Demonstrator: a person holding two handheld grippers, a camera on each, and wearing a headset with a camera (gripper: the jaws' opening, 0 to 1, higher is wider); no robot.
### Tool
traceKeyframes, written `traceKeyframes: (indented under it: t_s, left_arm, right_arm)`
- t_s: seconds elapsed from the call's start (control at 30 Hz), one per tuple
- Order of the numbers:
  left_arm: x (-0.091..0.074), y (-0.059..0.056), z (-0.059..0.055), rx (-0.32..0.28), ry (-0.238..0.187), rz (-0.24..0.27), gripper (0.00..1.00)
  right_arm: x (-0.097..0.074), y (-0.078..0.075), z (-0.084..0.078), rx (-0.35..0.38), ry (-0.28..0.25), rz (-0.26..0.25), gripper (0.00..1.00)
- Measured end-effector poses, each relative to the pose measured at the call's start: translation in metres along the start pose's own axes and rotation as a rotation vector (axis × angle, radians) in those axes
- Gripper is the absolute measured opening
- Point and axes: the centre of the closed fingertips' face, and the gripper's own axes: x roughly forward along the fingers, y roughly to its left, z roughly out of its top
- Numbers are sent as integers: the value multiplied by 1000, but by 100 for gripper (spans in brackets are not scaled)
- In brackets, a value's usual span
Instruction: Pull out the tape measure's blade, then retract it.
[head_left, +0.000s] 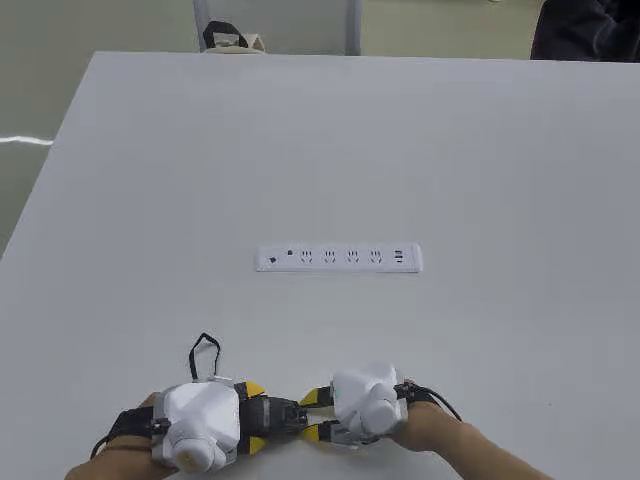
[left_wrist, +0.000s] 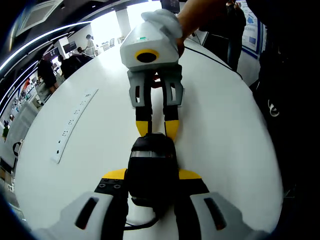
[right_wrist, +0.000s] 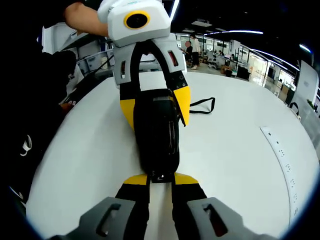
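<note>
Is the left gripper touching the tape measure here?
Touching. In the right gripper view, the left gripper has its yellow-tipped jaws pressed against both sides of the black tape measure, with no gap showing.

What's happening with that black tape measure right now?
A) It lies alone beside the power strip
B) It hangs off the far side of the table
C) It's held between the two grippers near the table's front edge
C: the left gripper clamps the tape measure in its jaws. The right gripper closes on its front end, on the near side of the power strip.
</note>
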Motion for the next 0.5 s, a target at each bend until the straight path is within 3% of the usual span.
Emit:
traceKeyframes:
  t_s: [0.07,0.2,0.5]
  left_arm:
    - [1,-2,-1,21,1,0,31]
    - [1,-1,-1,16,0,0,31]
    - [-1,-2,3,24,3,-1,30]
  right_arm:
    - [-1,1,-2,-6,12,8,13]
    - [0,2,-3,-43,35,12,12]
    - [2,3,-5,-53,77,23,11]
